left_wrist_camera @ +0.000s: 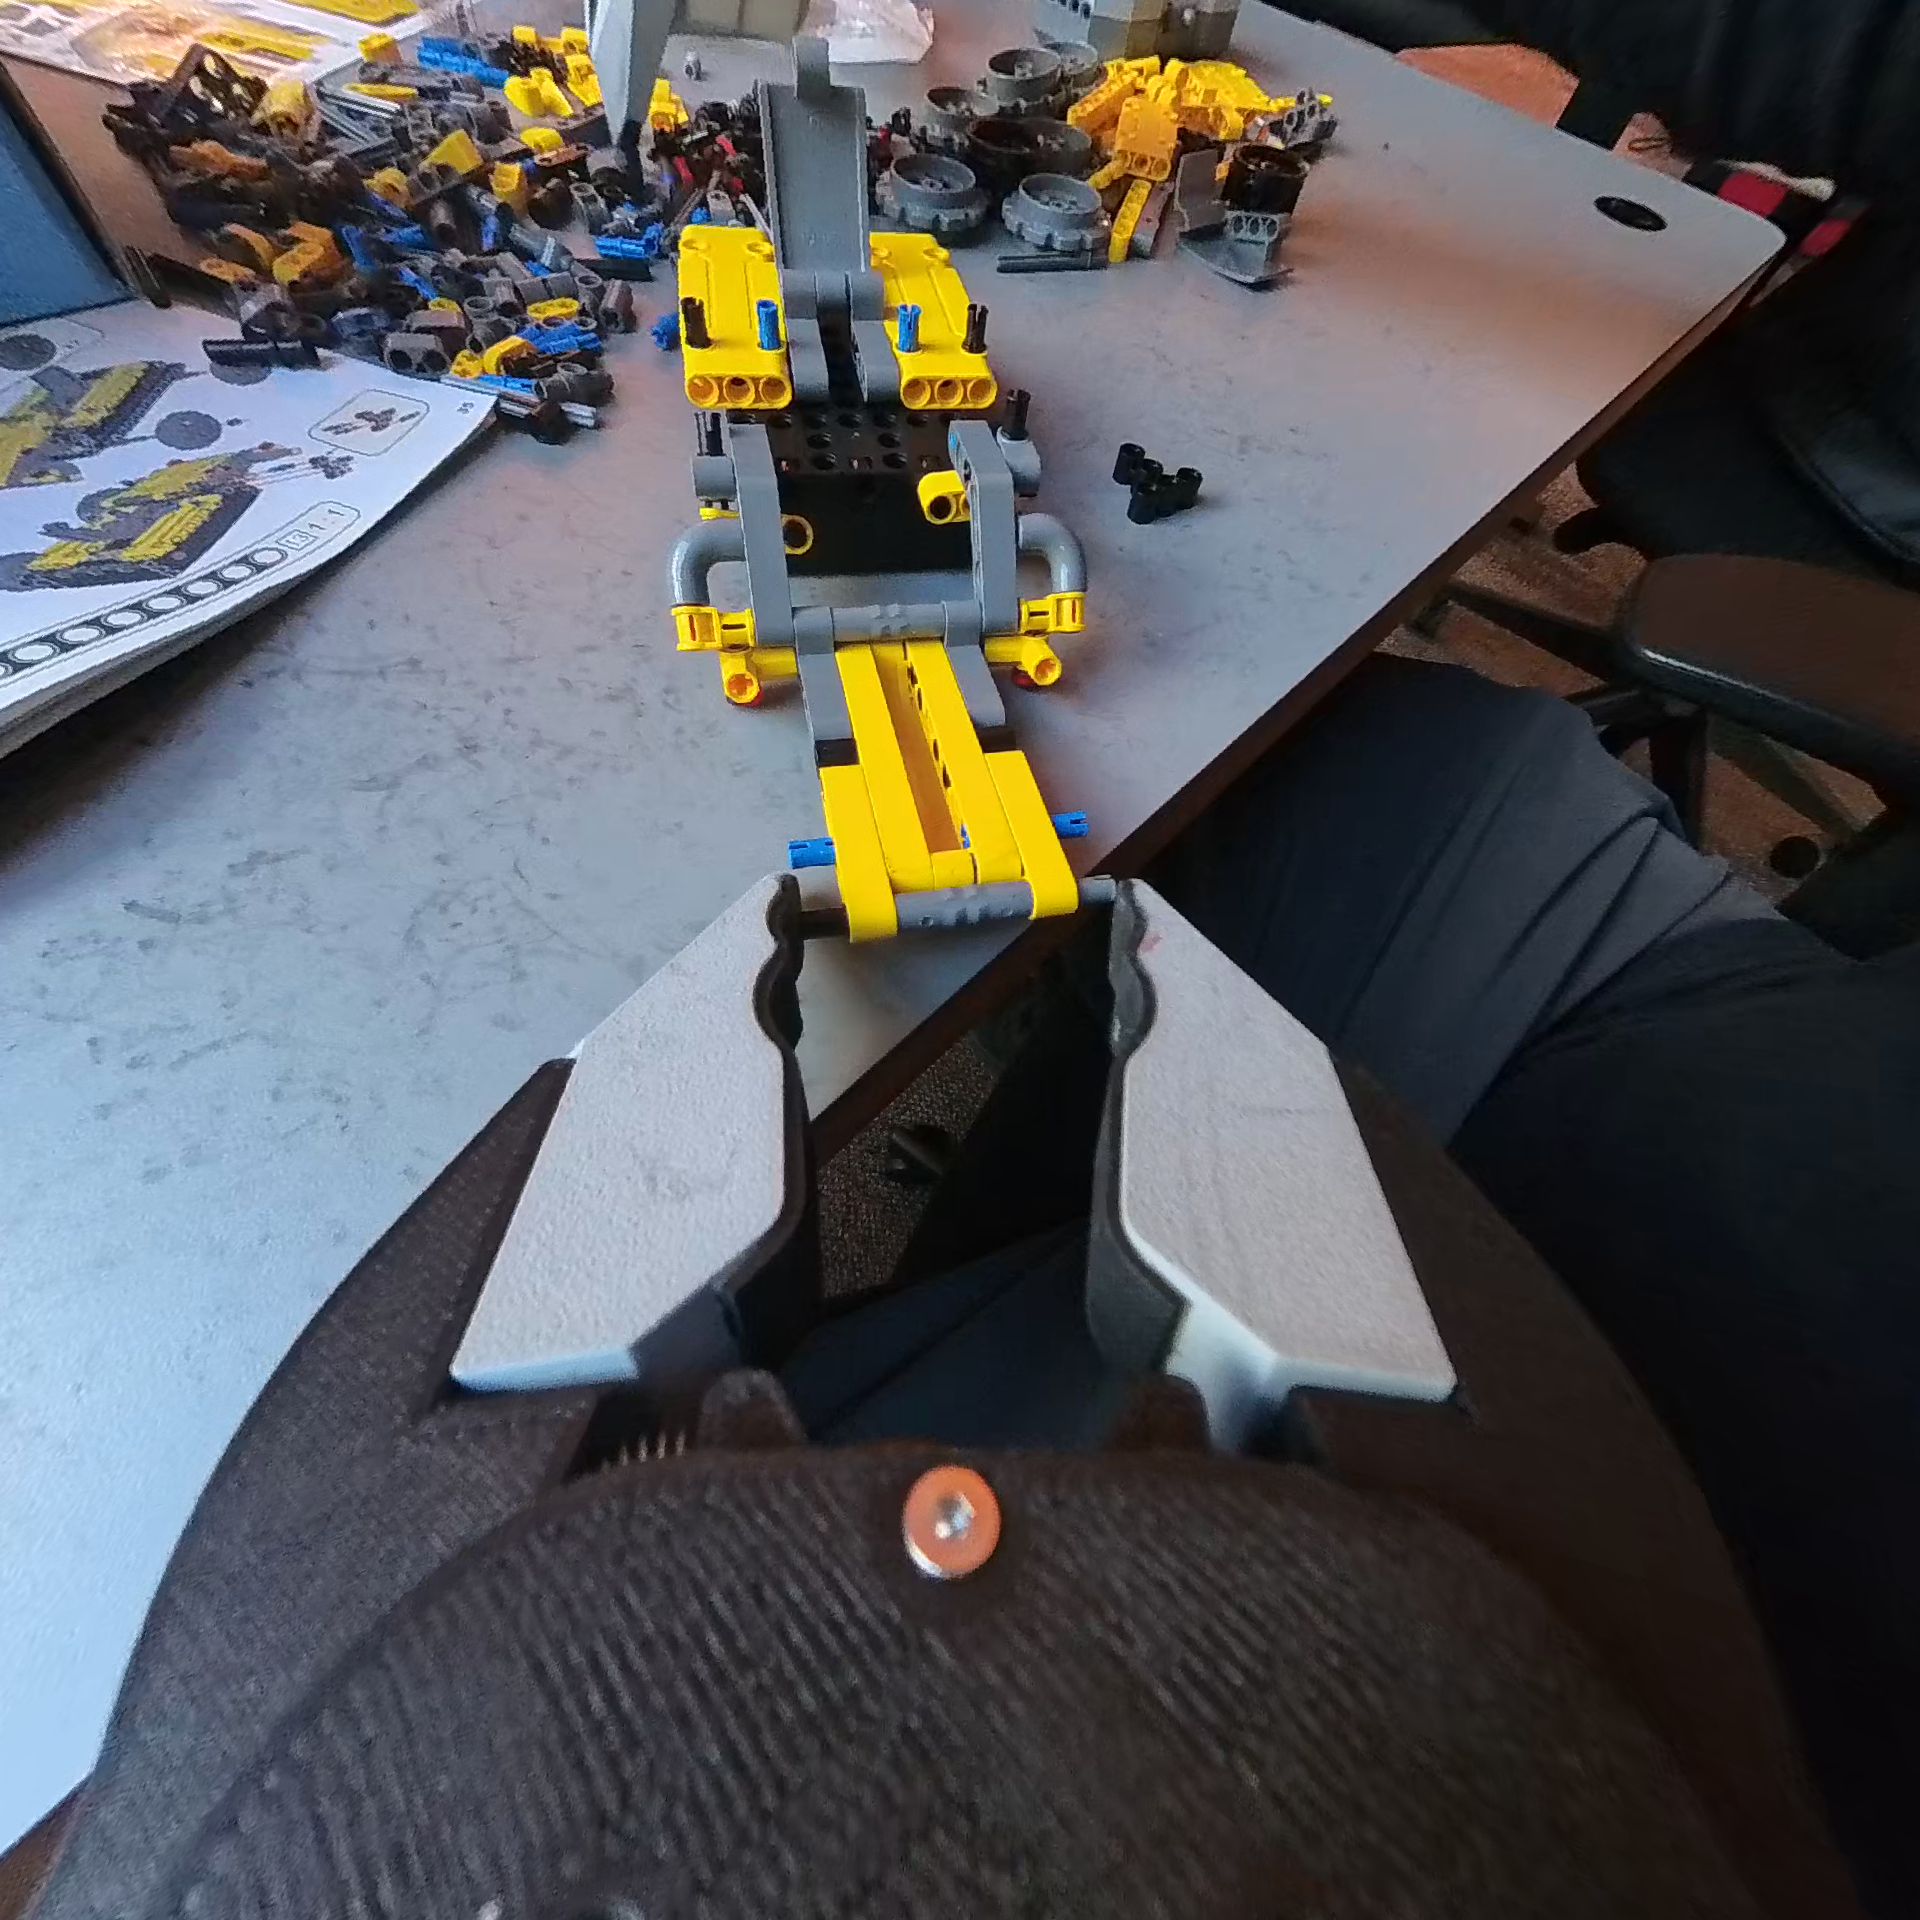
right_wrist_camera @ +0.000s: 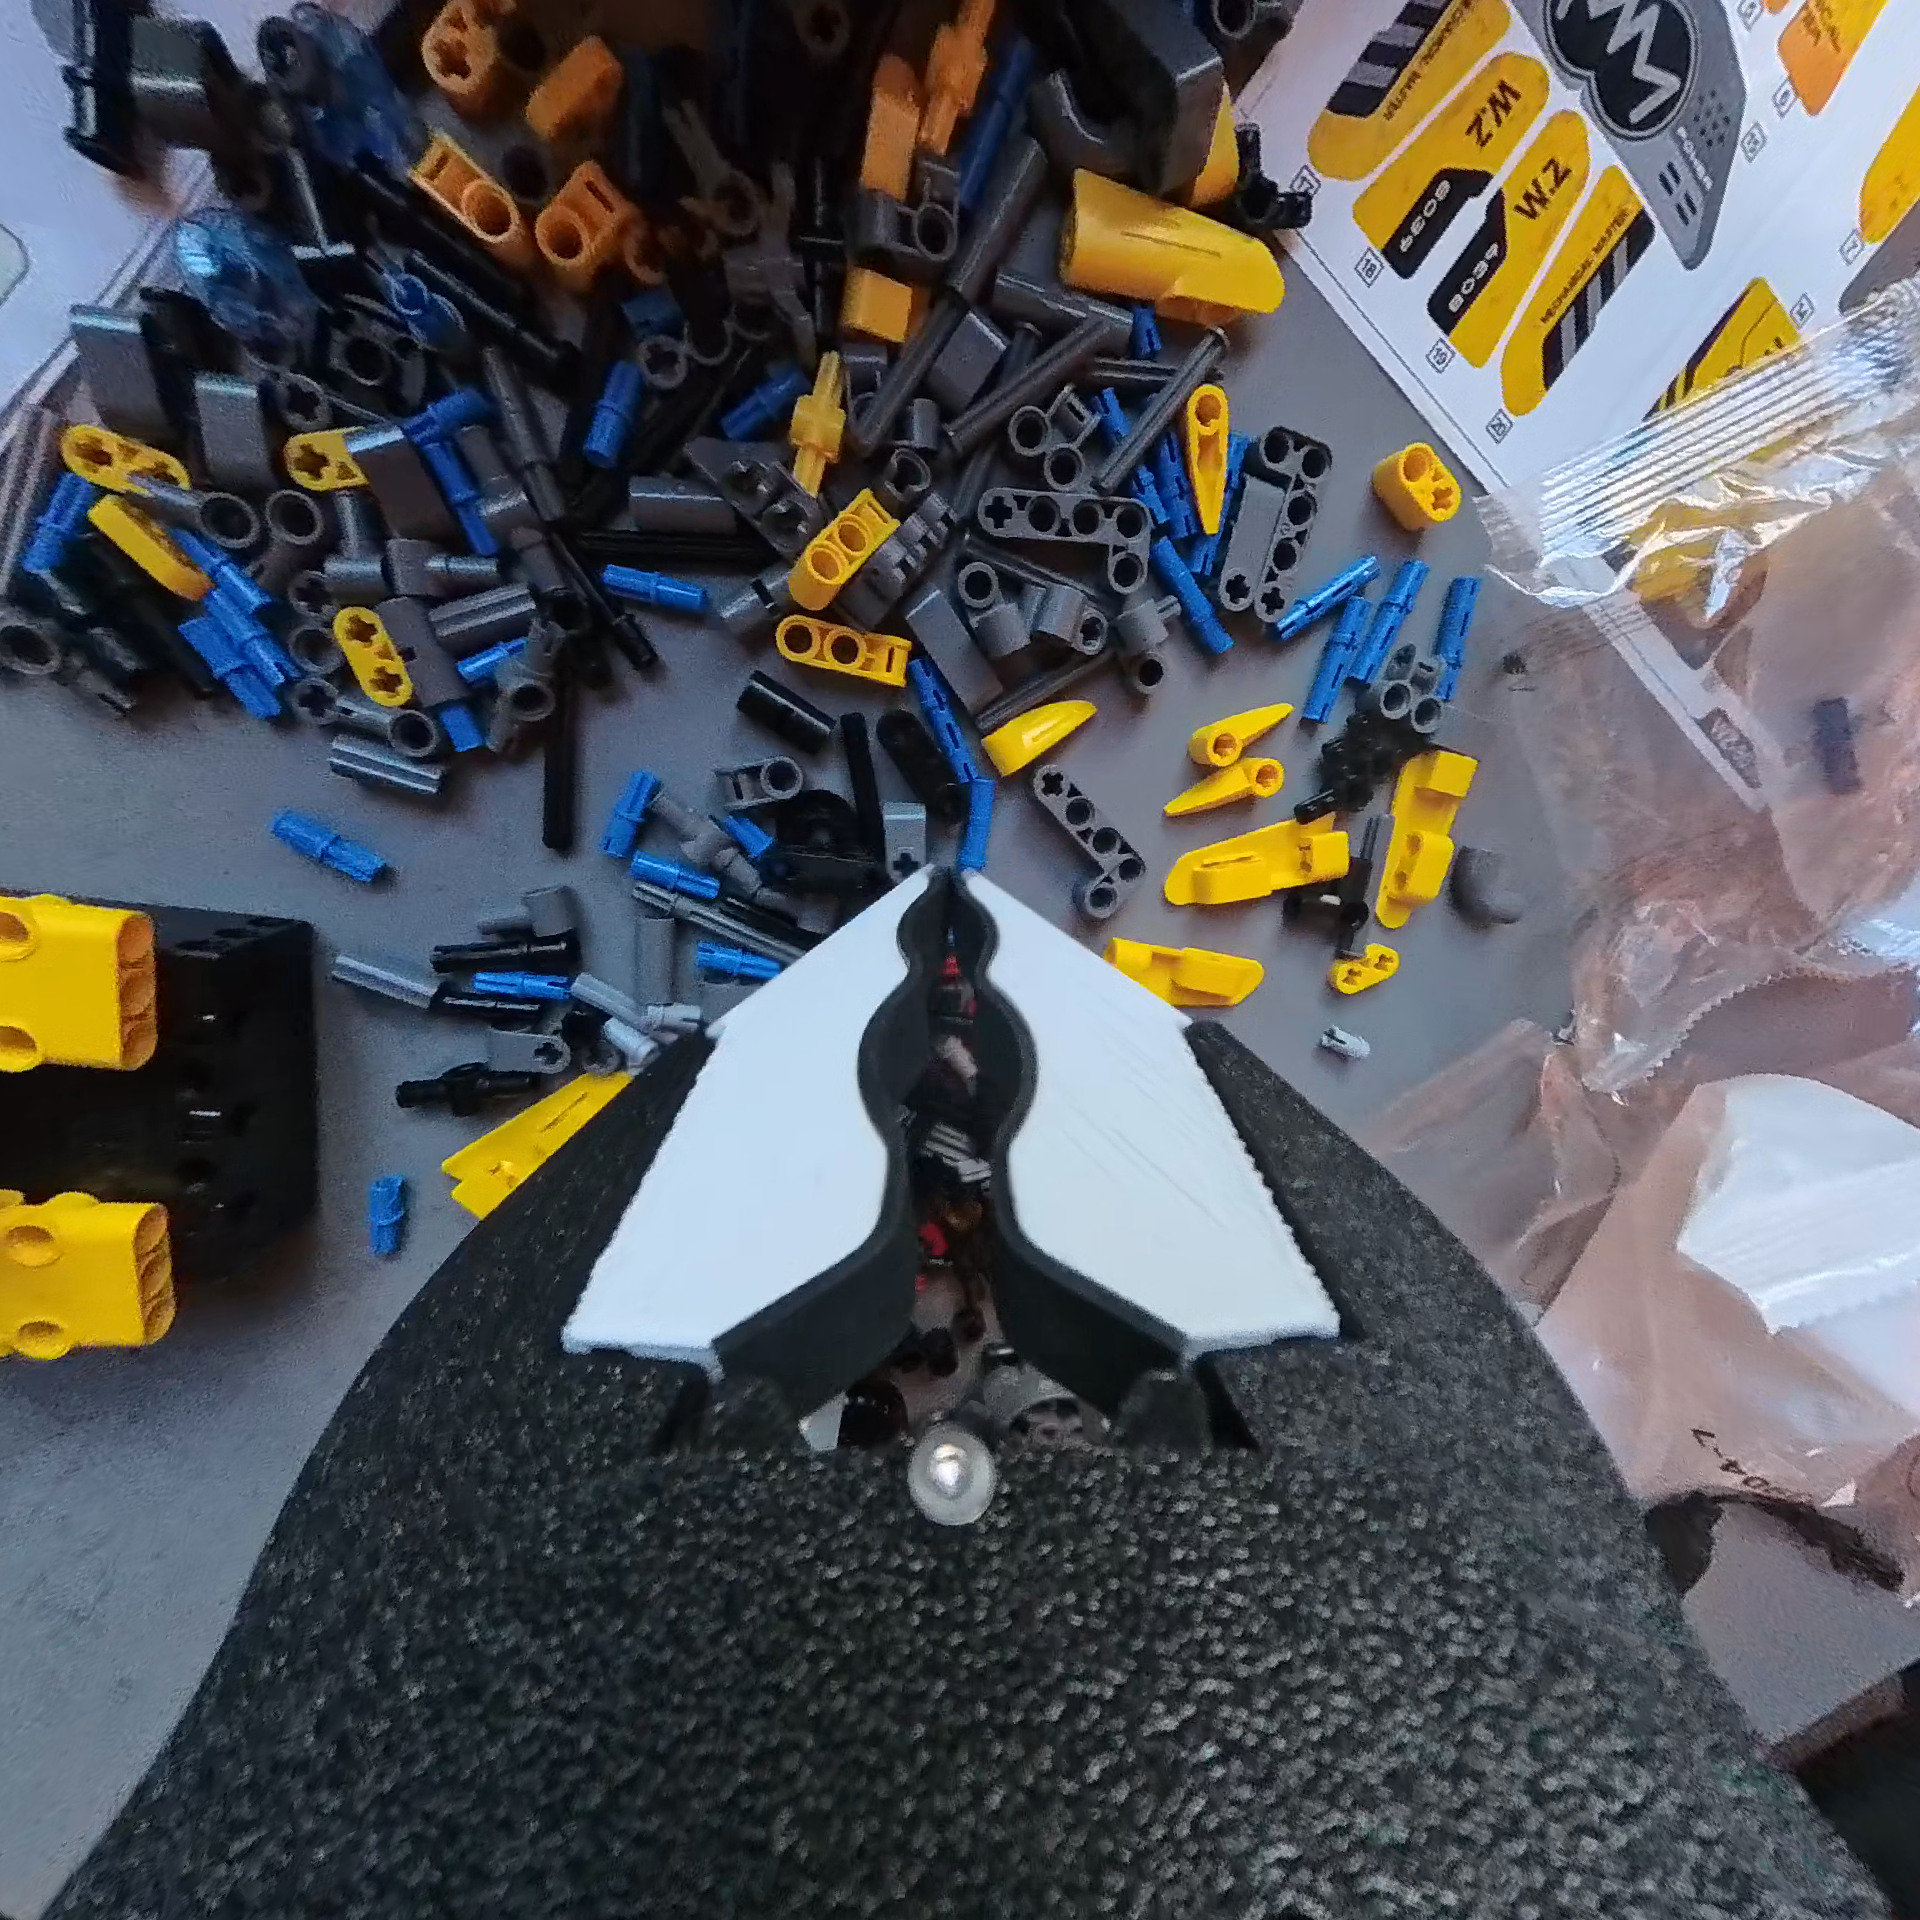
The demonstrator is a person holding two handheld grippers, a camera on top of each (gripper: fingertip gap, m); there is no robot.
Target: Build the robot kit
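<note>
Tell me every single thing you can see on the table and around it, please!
Yellow, grey and black plastic brick model: one, mid-table, near end at the left gripper's fingertips.
Loose small plastic brick pieces: too many to count; blue, yellow, grey, black; piled ahead of the right gripper.
Grey toothed plastic wheels: several, far side of table.
Small black connector piece: one, right of the model.
Printed instruction booklet: one, white, left edge.
Yellow and black sticker sheet: one, far right.
Clear plastic bags: a few, right side.
Grey tabletop: one.
Black office chair: one, beside the table.
Person's dark-trousered leg: by the table edge.
Left gripper: open.
Right gripper: shut, over the pile.
</note>
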